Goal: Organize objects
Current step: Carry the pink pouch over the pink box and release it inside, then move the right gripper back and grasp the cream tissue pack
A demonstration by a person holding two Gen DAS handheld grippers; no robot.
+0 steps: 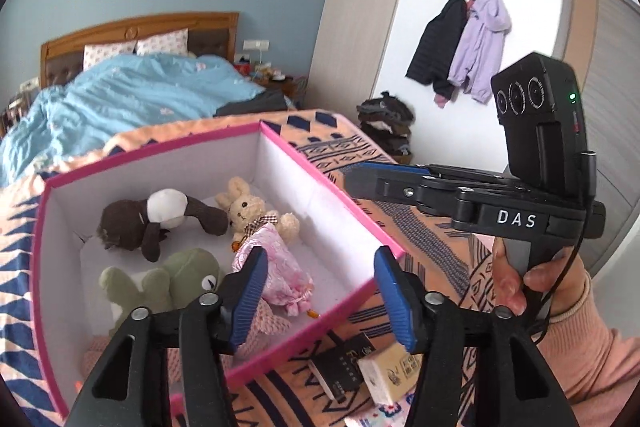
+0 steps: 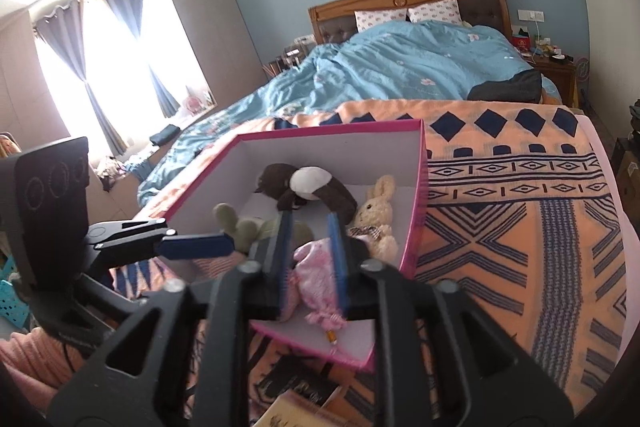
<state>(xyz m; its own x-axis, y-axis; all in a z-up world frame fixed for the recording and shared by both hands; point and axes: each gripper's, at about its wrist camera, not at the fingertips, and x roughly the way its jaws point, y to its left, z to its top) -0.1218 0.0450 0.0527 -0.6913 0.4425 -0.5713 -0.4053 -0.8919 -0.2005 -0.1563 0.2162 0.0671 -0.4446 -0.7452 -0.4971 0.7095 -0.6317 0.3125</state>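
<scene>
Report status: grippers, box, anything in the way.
Left gripper open, empty, over the pink box. Right gripper open around the pink pouch, not clamped. Plush toys inside. Books in front; path clear.

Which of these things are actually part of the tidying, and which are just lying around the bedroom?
Part of the job:
pink box
brown plush dog
cream bunny
green plush frog
pink pouch
small boxes outside the pink box

Just lying about:
blue duvet
hanging jackets
clothes pile
</scene>
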